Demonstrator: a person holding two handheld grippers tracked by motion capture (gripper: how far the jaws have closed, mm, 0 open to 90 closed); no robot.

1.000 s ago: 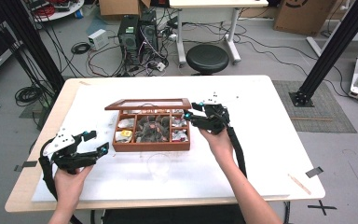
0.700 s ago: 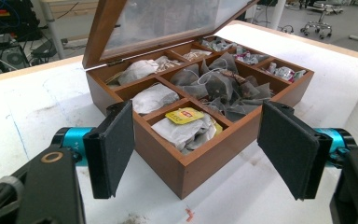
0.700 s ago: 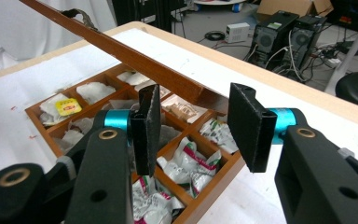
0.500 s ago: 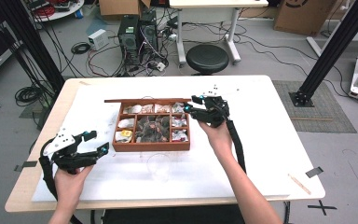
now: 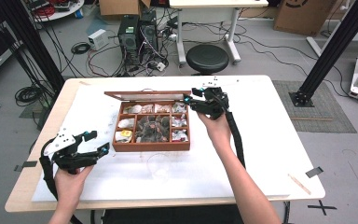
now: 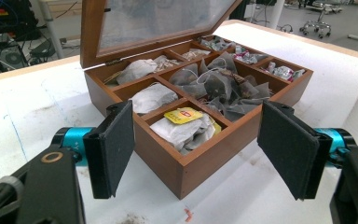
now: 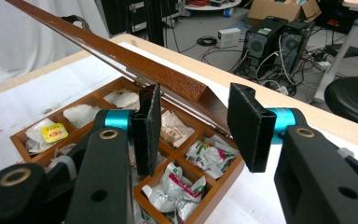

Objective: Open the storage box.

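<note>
Black-padded left tongs [image 5: 98, 142] hover over the front left part of the desk [image 5: 270, 140], jaws spread wide and empty, aimed at the near left corner of the box.

At the desk's middle, toward the far edge, stands the brown wooden compartment box [image 5: 151, 145]. It is filled with paper and mesh tea bags [image 5: 151, 126]. Its hinged lid [image 5: 144, 94], a wooden frame around a clear pane, is tilted up on the rear hinges. A clear plastic cup [image 5: 160, 166] stands just in front of the box.

The right tongs [image 5: 189, 100] sit at the lid's right corner, drawn to a narrow gap with that corner between the pads; judged a grip on the frame.

Handling: the lid is rigid and light, but the pane is probably fragile. Grip the wooden frame only, at a free corner, and follow the hinge arc. The box may slide on the smooth white sheet.

Beyond the far edge: grey floor, loose cables, a computer tower [image 5: 137, 28], a black stool [image 5: 207, 57].
</note>
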